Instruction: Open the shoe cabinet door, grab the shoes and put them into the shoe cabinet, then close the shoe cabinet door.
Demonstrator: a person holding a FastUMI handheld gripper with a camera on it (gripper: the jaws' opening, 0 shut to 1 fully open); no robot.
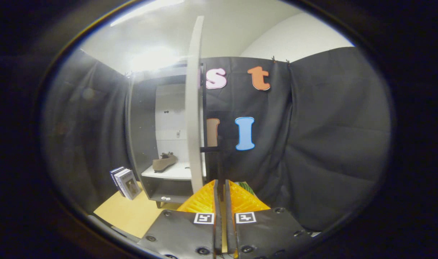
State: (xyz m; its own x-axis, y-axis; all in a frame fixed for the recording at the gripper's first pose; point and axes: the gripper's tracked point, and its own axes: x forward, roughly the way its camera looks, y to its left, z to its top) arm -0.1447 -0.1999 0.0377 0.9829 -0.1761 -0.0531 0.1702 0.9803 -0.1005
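From the camera riding on the tool (221, 187), its two fingers (203, 201) reach forward, drawn together with only a thin slit between them. A slim dark handle (219, 169) runs down from the door into that slit; the fingers appear clenched on it, though the contact itself is too small to see clearly.

Just ahead of the fingertips stands the shoe cabinet door (194, 108), a pale panel swung open and seen edge-on, rising tall straight in front of the tool. A short dark bar joins the handle to the door's edge.

Beyond the door and to the tool's left is the open shoe cabinet (141, 126), dark outside with a pale back wall. A brown shoe (164, 162) lies on its white shelf (168, 172), sole down, toe pointing left. Below that shelf is a lower dark compartment.

Further left of the cabinet, a few books (125, 182) stand leaning on a yellow wooden floor (132, 212). Black cloth hangs behind and to the right of the door.
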